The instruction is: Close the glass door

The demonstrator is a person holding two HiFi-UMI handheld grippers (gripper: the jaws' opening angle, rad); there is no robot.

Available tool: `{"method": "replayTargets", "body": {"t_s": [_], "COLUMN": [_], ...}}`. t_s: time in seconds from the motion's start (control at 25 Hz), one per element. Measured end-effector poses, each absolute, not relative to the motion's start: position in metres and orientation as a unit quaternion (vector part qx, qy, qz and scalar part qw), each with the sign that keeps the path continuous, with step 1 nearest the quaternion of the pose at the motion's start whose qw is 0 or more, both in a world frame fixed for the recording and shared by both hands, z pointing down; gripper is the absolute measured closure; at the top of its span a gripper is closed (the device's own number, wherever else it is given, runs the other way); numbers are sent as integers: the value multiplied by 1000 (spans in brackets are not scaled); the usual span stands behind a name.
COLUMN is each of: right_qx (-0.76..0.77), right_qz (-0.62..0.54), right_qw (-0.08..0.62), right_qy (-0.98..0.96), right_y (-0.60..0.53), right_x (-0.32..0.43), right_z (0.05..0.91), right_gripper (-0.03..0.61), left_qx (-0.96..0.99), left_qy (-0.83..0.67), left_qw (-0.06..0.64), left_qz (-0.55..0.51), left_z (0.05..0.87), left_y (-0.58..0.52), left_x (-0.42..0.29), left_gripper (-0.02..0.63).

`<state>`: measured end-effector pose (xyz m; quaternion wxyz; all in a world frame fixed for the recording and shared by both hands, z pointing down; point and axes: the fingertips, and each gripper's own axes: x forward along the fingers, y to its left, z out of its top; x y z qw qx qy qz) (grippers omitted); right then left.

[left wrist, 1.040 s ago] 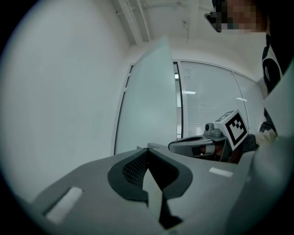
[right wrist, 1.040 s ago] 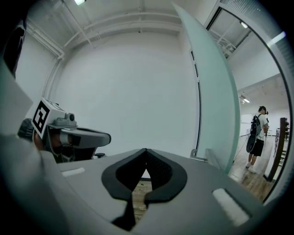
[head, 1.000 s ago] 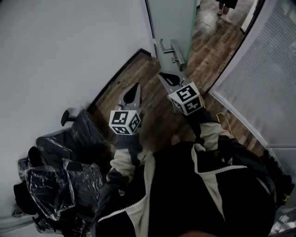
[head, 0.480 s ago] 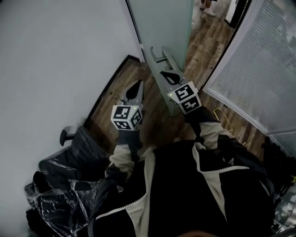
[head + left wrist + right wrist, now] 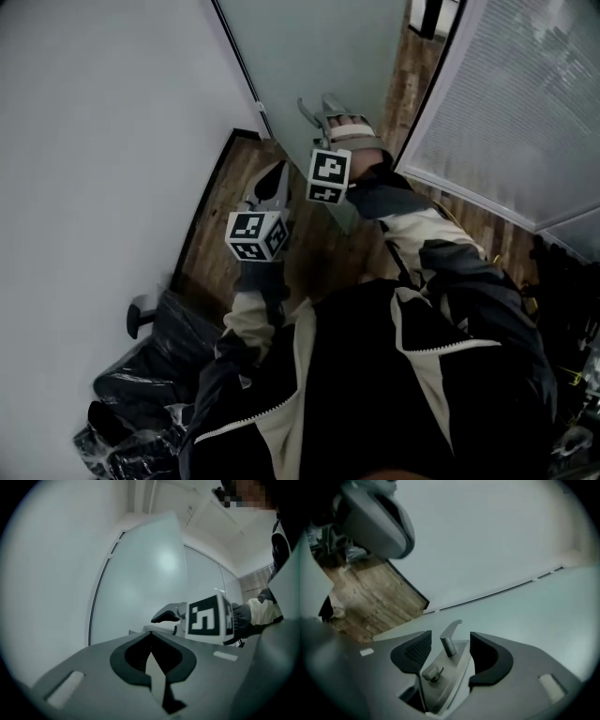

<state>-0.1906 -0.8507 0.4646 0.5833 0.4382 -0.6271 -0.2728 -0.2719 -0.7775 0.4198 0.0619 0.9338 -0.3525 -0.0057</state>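
Right fingers: the fingers [image 5: 415, 651] of the right gripper [image 5: 450, 644] stand wide apart, having just been opening from fully together; the pads press on nothing
Between them: the lever handle [image 5: 449, 637], its lock plate [image 5: 457, 667] and a small thumb-turn [image 5: 432, 672] sit in the gap, apart from both pads
Right gripper: in the head view it [image 5: 319, 111] is at the handle, marker cube turned to face sideways, the hand rolled over behind it
Left fingers: the fingers [image 5: 136, 656] of the left gripper [image 5: 151, 635] meet at the tips with nothing between them
Left gripper: it [image 5: 274, 183] hangs just left of and nearer than the right one, pointing at the door and touching nothing
Glass door: the glass door [image 5: 309, 47] fills the far middle, its far-left edge along the white wall [image 5: 94, 141]; wood floor [image 5: 412, 56] shows in the gap on its right before the ribbed panel [image 5: 506, 103], so it looks not yet shut
Change: a second ago the right gripper sat short of the handle, cube up and fingers together; it has since reached in, rolled and opened
Meaning for the task: judged from this, the grasp is set up but not made; the fingers need to close on the lever before the door can be drawn shut
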Motion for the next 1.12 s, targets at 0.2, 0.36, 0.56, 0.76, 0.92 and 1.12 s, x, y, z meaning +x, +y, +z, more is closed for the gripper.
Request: {"method": "replayTargets", "body": {"t_s": [0.2, 0.36, 0.56, 0.76, 0.92, 1.12], "right_qx": [407, 396, 399, 401, 403, 408], "right_qz": [-279, -273, -273, -269, -266, -265], "right_qw": [678, 697, 689, 699, 701, 706], "right_qy": [-545, -531, -539, -527, -524, -515], "right_y": [-892, -897, -903, -911, -918, -934], "right_x": [-174, -163, -152, -121, -93, -43], "right_z": [501, 510, 512, 513, 516, 514], "right_gripper": [359, 449, 459, 459, 456, 453], "left_qx": [940, 940, 944, 951, 952, 954], "left_qy": [-335, -334, -322, -300, -296, -289], "left_qw": [65, 70, 77, 79, 82, 80], "left_qz": [-6, -9, -8, 4, 13, 19], "left_z": [422, 426, 430, 436, 443, 440], "left_y": [-774, -775, -776, -771, -773, -788], "left_x": [-287, -300, -300, -275, -259, -218], "left_gripper": [611, 609, 610, 611, 611, 611]}}
